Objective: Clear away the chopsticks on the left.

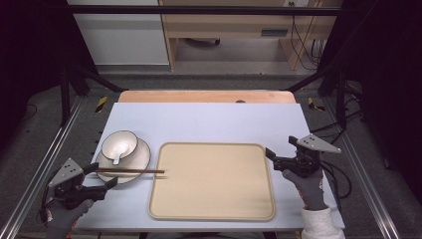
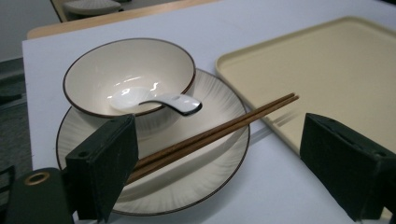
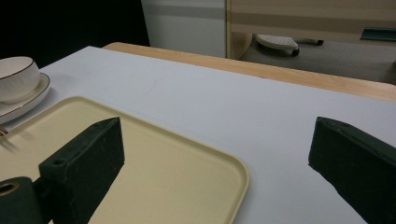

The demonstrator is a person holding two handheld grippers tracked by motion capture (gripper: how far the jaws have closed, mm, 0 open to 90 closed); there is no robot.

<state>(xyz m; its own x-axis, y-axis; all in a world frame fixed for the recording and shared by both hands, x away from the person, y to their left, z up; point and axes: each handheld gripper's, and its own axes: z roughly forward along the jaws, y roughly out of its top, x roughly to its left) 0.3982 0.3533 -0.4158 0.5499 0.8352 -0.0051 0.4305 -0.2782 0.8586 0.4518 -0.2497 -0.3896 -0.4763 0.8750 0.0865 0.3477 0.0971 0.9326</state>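
Note:
A white bowl (image 1: 120,143) with a dark rim sits on a ribbed white plate (image 1: 141,155) at the table's left, and a white spoon (image 2: 159,100) lies in the bowl. Brown chopsticks (image 1: 130,172) lie across the plate's near side, their tips over the left edge of the beige tray (image 1: 214,181). My left gripper (image 1: 102,175) is open around the chopsticks' near ends; its left jaw hides them in the left gripper view, where the chopsticks (image 2: 224,128) run up to the right. My right gripper (image 1: 273,159) is open beside the tray's right edge and holds nothing.
The light blue table (image 1: 209,124) ends at a wooden strip along its far side. Beyond it stand a cabinet and a wooden desk (image 1: 229,30). Metal frame rails run down both sides. The tray (image 3: 140,177) lies below my right gripper's left jaw.

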